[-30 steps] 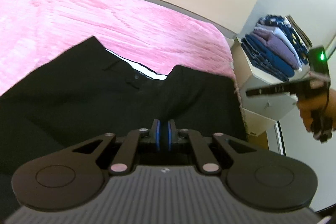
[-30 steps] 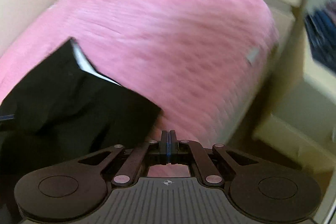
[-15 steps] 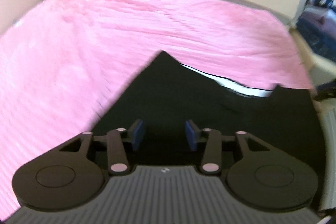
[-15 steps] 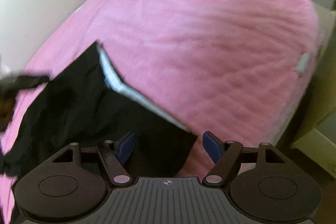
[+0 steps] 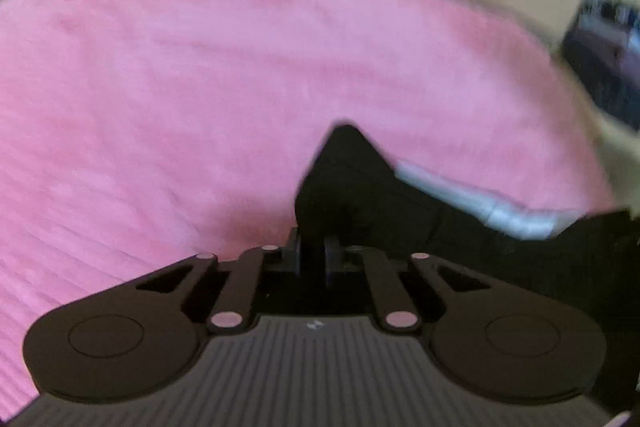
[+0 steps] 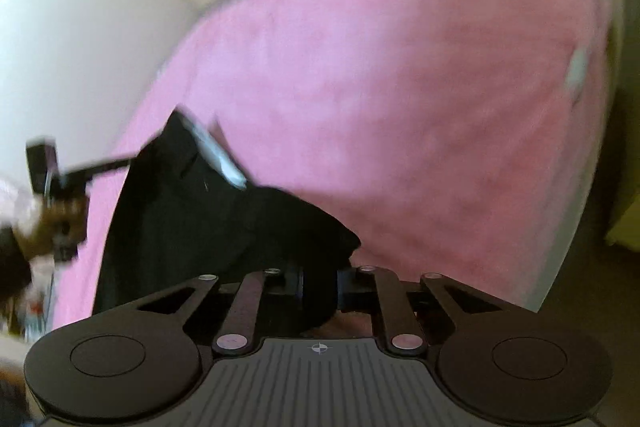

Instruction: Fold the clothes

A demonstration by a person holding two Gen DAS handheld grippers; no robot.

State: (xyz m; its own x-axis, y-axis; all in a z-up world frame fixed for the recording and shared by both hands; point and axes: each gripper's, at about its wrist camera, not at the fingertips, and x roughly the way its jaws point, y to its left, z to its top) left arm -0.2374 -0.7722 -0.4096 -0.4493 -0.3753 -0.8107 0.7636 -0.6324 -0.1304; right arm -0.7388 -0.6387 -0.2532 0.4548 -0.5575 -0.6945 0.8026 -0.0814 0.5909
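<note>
Trousers (image 5: 400, 223) lie spread on the pink bed (image 5: 200, 87), barely folded so far. Both grippers, left (image 5: 316, 253) and right (image 6: 320, 285), are closing on black waistband corners; nearly all the folding looks left.

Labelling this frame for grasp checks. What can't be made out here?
- Left gripper pads: closing on the black trousers; contact lost in dark blur.
- Right gripper: closing too, pads buried in cloth.
- Trouser legs: cut off below, both views.
- Shelf clutter, left wrist view: motion-blurred.
- Hand, right wrist view: smeared.
</note>
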